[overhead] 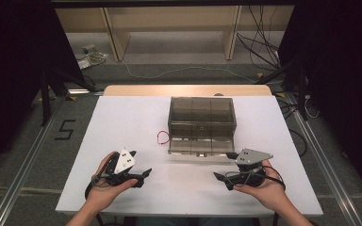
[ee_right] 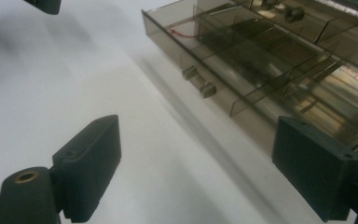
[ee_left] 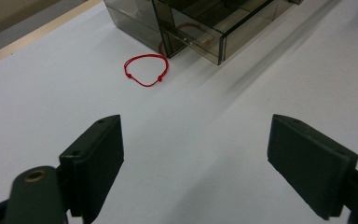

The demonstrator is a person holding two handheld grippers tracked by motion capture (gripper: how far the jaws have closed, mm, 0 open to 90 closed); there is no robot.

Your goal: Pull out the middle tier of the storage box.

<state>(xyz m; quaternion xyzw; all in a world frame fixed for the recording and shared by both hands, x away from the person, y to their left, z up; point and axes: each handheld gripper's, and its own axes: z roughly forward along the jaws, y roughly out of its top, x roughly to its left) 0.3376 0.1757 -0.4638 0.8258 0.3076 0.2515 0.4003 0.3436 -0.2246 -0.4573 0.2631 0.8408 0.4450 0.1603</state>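
Floor tape (overhead: 65, 129) beside white table (overhead: 122, 117) reads "5".

So the tabletop (overhead: 122, 122) is plain white with a wooden strip showing along its far edge. Sitting on it toward the back middle is a smoky see-through drawer box (overhead: 201, 123), bottom drawer pulled out. A red string bracelet (overhead: 162, 137) lies flat just beside the box's left side.

A single dark numeral "5" (overhead: 65, 129) is marked on the grey floor (overhead: 33, 155), to the left of the white bench (overhead: 122, 117). No other text, label or brand can be read anywhere.
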